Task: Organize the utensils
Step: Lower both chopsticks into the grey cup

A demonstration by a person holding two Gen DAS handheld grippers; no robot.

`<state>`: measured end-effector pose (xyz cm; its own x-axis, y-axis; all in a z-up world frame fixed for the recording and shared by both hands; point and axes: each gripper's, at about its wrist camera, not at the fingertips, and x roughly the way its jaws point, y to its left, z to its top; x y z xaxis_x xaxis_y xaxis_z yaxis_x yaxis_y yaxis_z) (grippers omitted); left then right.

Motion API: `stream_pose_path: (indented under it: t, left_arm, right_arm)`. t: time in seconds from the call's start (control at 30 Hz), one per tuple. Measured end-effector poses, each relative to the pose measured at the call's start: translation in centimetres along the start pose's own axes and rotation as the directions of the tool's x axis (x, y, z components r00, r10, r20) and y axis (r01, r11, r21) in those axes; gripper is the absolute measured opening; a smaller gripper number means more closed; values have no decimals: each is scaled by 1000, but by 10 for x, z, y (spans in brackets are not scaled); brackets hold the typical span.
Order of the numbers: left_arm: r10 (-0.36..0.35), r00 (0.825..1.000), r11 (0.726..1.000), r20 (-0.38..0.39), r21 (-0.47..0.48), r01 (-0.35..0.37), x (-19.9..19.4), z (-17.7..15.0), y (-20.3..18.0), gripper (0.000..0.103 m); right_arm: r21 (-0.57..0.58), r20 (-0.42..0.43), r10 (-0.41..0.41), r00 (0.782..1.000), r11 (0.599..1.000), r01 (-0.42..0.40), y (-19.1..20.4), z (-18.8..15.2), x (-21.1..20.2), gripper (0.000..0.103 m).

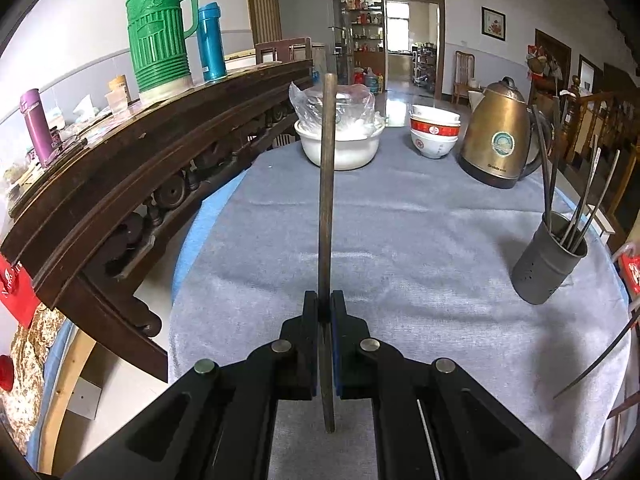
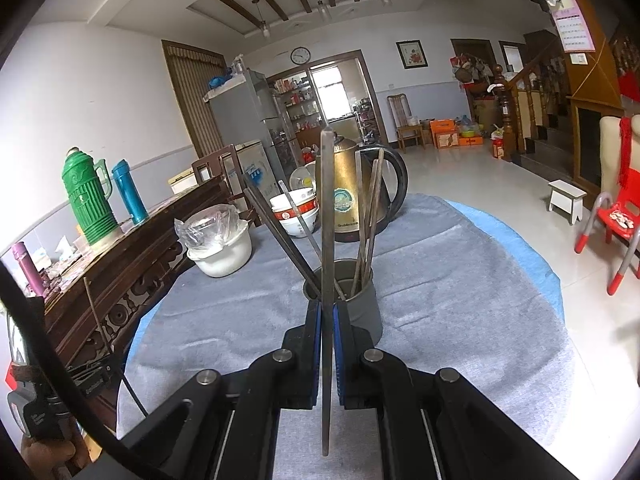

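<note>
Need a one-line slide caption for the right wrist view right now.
Right tool shut on a chopstick, poised before the grey utensil holder of chopsticks on the cloth-covered table.

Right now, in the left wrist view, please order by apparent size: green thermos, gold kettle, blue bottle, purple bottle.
1. green thermos
2. gold kettle, nearly as large
3. blue bottle
4. purple bottle, close to the blue one; edge distortion makes this unsure

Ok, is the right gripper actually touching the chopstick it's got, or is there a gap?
Touching. In the right wrist view the right gripper has both blue pads pressed against the chopstick, no gap either side, in front of the grey utensil holder.
</note>
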<state>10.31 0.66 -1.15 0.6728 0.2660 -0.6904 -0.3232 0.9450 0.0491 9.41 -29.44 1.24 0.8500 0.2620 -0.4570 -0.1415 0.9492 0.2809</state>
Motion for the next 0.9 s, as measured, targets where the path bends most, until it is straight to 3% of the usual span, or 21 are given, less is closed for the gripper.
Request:
stream_pose_path:
  t: [0.17, 0.47, 0.7, 0.9]
  left_arm:
    - [-59, 998, 998, 4, -23, 59, -3, 5, -2, 6]
    - [-195, 980, 977, 51, -73, 198, -16, 24, -12, 6]
    - [-229, 971, 970, 65, -72, 233, -19, 34, -23, 6]
    - [-227, 972, 971, 65, -68, 231, -17, 36, -25, 6]
  right_arm:
    - [34, -6, 15, 1000, 999, -15, -6, 3, 2, 6]
    - [70, 27, 22, 999, 997, -24, -17, 18, 0, 6]
    - [80, 30, 38, 999, 996, -40, -18, 26, 4, 6]
    - [71, 1, 4, 1000, 997, -4, -19, 26, 11, 6]
